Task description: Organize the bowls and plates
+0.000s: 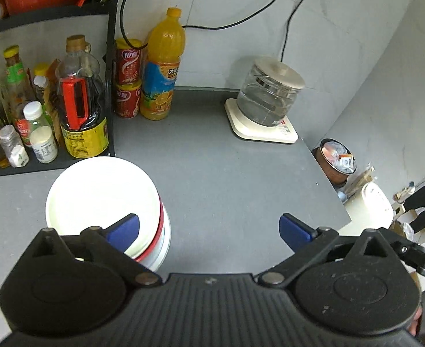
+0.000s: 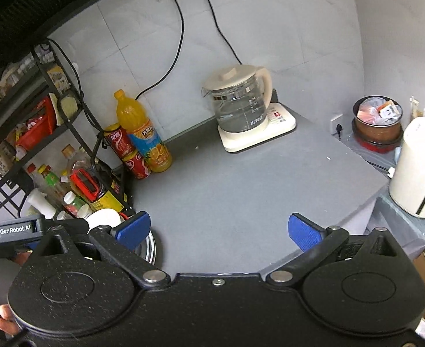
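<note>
A stack of white plates and bowls (image 1: 102, 202) with a red rim showing in it stands on the grey counter (image 1: 226, 179), in front of the spice rack. My left gripper (image 1: 209, 231) is open and empty, its left fingertip (image 1: 124, 231) over the stack's right edge. My right gripper (image 2: 219, 231) is open and empty above the counter (image 2: 235, 196). In the right wrist view only a part of the stack (image 2: 105, 218) shows behind the left finger, beside the left gripper's body (image 2: 13, 230).
A black rack (image 1: 50, 162) of sauce bottles stands at the left. An orange juice bottle (image 1: 161, 66) and red cans (image 1: 127, 81) stand by the wall. A glass kettle on a white base (image 1: 265, 107) sits at the back right. A bin (image 2: 377, 121) and white appliance (image 2: 417, 167) lie beyond the counter's right edge.
</note>
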`<state>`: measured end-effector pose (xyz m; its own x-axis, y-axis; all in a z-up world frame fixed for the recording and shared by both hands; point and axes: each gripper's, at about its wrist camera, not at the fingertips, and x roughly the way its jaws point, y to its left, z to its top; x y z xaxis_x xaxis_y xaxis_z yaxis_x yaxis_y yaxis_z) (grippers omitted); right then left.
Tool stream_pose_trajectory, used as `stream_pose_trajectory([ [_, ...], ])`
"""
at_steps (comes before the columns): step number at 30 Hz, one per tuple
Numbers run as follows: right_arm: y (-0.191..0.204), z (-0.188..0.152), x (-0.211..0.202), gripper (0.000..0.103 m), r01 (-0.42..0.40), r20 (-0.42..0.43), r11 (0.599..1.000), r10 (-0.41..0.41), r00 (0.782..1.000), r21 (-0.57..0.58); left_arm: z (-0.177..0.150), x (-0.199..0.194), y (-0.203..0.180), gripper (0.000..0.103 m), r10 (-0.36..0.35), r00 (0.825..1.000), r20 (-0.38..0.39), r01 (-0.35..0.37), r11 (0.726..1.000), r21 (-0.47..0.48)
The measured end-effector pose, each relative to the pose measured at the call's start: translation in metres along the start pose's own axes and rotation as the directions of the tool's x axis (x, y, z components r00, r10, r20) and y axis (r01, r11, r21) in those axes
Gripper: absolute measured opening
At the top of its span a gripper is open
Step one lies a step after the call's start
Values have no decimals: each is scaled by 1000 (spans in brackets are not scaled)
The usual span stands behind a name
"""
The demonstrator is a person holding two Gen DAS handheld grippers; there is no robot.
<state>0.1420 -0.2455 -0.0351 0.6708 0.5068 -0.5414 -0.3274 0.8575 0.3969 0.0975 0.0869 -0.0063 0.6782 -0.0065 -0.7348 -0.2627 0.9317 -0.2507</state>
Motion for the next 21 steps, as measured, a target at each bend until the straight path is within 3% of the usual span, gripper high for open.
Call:
stream_pose_trajectory([
  [7,-3,-17,-32,102,50,49,999,-49,998,-22,-29,-26,-13,102,-7,1000,26,6,999,37],
  [21,-1,-51,-60,102,13,40,997,-10,999,-77,-76,-58,-17,102,10,999,46,-14,997,76],
])
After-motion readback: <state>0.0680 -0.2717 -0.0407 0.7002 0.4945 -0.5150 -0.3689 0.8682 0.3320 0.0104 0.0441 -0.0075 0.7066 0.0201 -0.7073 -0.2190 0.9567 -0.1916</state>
